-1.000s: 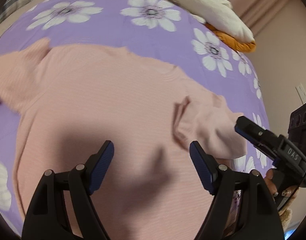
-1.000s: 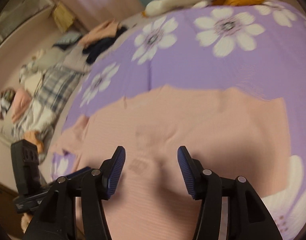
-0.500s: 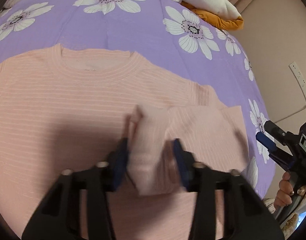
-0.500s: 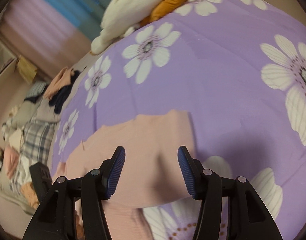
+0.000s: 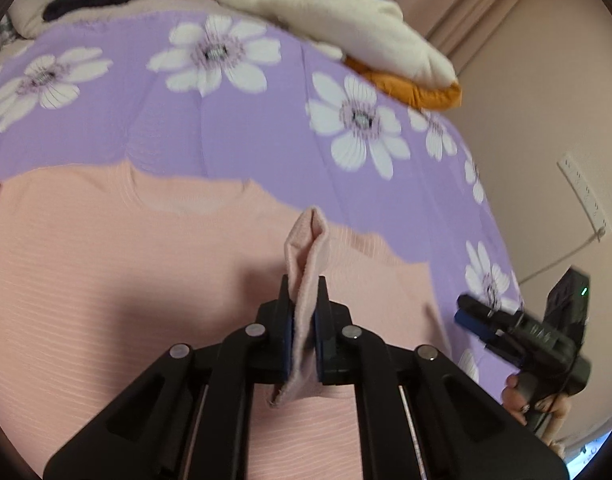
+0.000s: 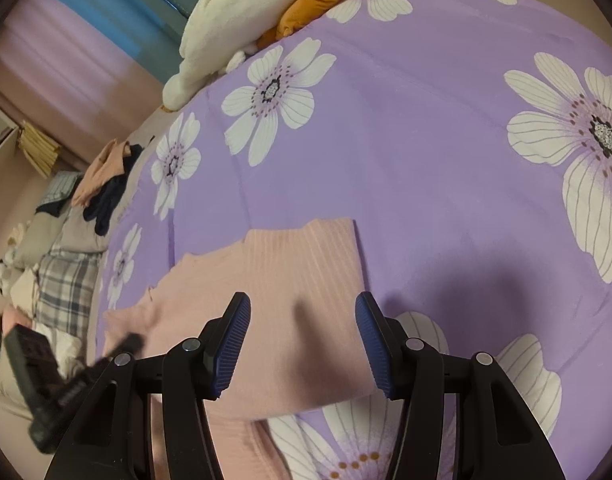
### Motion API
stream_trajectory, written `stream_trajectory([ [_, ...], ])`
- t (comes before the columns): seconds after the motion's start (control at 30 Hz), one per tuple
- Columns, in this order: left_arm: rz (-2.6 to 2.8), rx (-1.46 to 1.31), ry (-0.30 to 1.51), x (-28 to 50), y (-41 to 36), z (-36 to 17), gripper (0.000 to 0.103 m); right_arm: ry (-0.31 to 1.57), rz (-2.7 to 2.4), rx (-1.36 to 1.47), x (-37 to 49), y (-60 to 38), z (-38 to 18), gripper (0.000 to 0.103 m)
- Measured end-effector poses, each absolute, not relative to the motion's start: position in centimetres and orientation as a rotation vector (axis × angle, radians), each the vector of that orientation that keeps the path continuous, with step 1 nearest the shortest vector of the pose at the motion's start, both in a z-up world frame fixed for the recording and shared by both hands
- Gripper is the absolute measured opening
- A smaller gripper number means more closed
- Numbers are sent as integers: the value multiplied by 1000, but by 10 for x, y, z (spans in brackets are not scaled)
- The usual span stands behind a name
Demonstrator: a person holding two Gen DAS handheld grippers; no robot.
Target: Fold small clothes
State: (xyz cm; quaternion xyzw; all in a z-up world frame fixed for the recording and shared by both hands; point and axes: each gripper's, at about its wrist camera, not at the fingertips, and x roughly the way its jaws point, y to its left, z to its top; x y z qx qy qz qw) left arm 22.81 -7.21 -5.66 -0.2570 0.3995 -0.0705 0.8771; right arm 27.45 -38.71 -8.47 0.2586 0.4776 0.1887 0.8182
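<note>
Here a pink ribbed sweater (image 5: 118,280) lies flat on the purple bedspread (image 5: 234,120) printed with white flowers, its round neckline toward the far side. The left gripper (image 5: 305,320) is closing on the folded-over sleeve cuff (image 5: 306,248), which stands up in a narrow pleat between the blue pads. The right gripper (image 6: 302,344) hovers half open over the sweater's other sleeve (image 6: 306,264), with nothing between its jaws. Beyond the sweater's edges, bare bedspread stretches to a white and orange plush toy (image 5: 346,28). A heap of clothes (image 6: 106,184) sits at the far bed corner.
</note>
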Motion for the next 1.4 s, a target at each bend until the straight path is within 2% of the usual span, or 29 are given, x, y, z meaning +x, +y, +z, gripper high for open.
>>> stream_trajectory([
  [0.63,15,-547,707,223,0,-13,7,1039,469,516,275,-360,-89,55],
  [1.33,223,-573,689,194,71,-19,7,1046,549,449,276,-319,-92,54],
  [1.4,235,-589,692,190,76,-23,7,1050,557,431,277,-311,-94,49],
])
